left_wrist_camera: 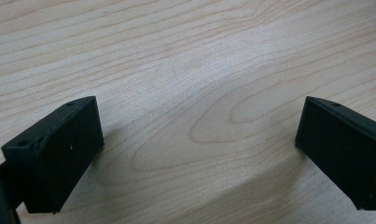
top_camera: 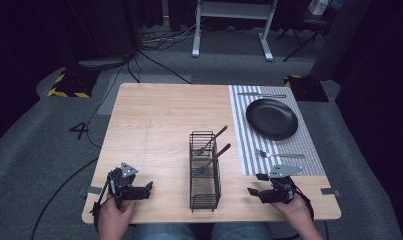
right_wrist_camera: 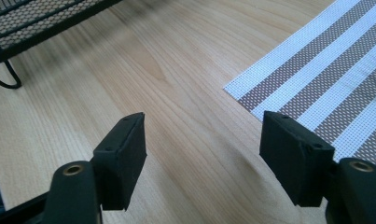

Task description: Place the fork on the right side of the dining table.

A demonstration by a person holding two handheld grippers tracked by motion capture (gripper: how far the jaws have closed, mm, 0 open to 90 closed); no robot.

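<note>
A black wire-mesh basket (top_camera: 205,172) stands near the front middle of the pale wooden table (top_camera: 154,130), a tall narrow caddy with thin rod edges and fine mesh walls. Two utensils with dark handles (top_camera: 216,135) lean out of its far half, handles tilted up and to the right; their metal heads sit down inside the mesh (forks, by the look of the tines, though they are small here).

The left gripper (top_camera: 136,190) sits at the front left of the table, held low in the person's left hand (top_camera: 114,212), pointing roughly rightward toward the basket but well apart from it. In its own view the two blocky matte-black jaws stand wide apart over bare wood grain, with nothing between them.

The right gripper (top_camera: 259,192) rests at the front right in the right hand (top_camera: 296,210), aimed leftward, just beside the near corner of the placemat. Its jaws are likewise spread wide and empty; in the right gripper view (right_wrist_camera: 202,140) a foot and the mesh floor of the basket show at upper left and the placemat's woven weave at right.

The placemat (top_camera: 289,150) is striped white and grey-brown and covers the table's right side. On it lie a round, matte black plate (top_camera: 272,118), a metal fork (top_camera: 280,154) near the plate's front edge, and another metal piece of cutlery (top_camera: 261,95) beyond the plate.
</note>
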